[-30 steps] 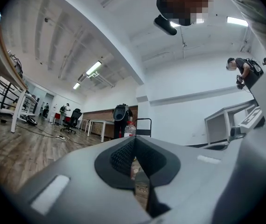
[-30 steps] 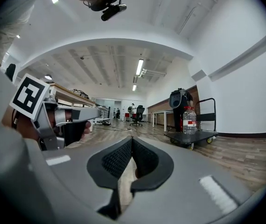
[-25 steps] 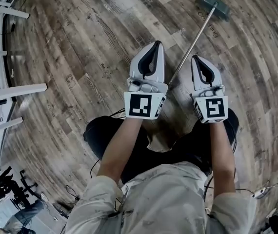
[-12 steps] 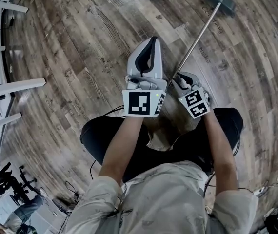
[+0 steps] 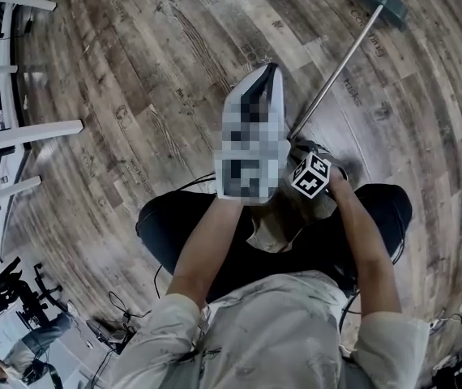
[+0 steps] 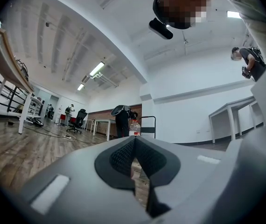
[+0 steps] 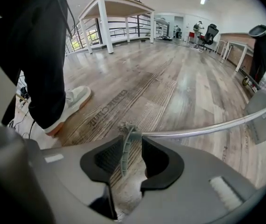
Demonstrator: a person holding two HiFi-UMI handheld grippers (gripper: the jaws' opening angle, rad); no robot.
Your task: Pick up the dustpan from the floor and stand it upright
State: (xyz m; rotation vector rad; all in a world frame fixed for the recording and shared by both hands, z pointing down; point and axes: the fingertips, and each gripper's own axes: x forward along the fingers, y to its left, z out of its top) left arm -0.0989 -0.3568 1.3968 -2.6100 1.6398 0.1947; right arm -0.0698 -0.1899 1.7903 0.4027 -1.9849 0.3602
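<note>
Compared with a second ago, the right gripper (image 7: 133,149) has tipped steeply down near the person's shoe (image 7: 70,101). Its jaws have just been opening and stand apart around the handle end of the dustpan (image 5: 343,59). The left gripper (image 6: 134,146) stays level, its jaws together and empty. The dustpan lies flat on the floor (image 5: 158,71), pan end farthest away.

Worn wood-plank floor (image 5: 134,96), white walls (image 6: 193,111), white tables (image 7: 123,6) — strip lights (image 6: 97,69) overhead, black office chair (image 7: 210,34)
</note>
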